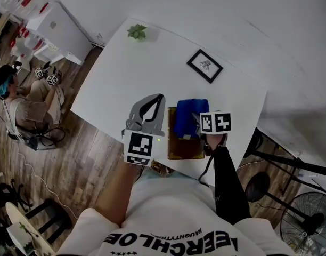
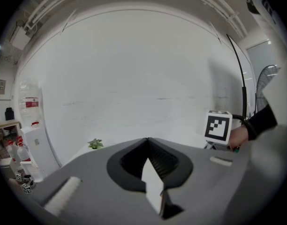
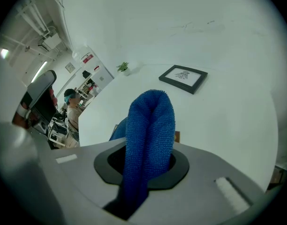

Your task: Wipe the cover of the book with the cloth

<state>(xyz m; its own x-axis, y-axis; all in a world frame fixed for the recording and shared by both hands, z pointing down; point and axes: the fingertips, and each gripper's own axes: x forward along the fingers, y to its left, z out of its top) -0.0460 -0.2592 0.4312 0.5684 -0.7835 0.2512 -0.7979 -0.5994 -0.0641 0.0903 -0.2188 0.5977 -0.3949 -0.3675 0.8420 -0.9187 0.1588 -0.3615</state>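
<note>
Right gripper (image 1: 200, 122): jaws pinched on a bunched fold of the blue cloth (image 3: 150, 125), which fills the gap between them. Left gripper (image 2: 147, 143): jaws together, tips meeting, nothing between them; it hovers above the table (image 1: 125, 79) just left of the book (image 1: 183, 147) and is not touching it. The book lies flat on the white table, close to the near edge, directly in front of the person; the cloth rests over its far half, so only the brown near half of the cover shows. Risk 1: nothing pins the book, so a firm stroke toward the person could slide it along the smooth top and over the near edge; bracing it with the left gripper would counter this. Risk 2: the cloth is held as a narrow doubled fold, so it may wipe only a strip, or drag free of the jaws if it catches on a cover edge. Risk 3: if the fold rides up, the hard jaw tips could scrape the cover. Orientation: the book's long axis runs from the person toward the far side of the table; which side the spine is on cannot be told. The cloth lies along that same axis, its folded end pointing away from the person toward the framed picture (image 1: 204, 65).
</note>
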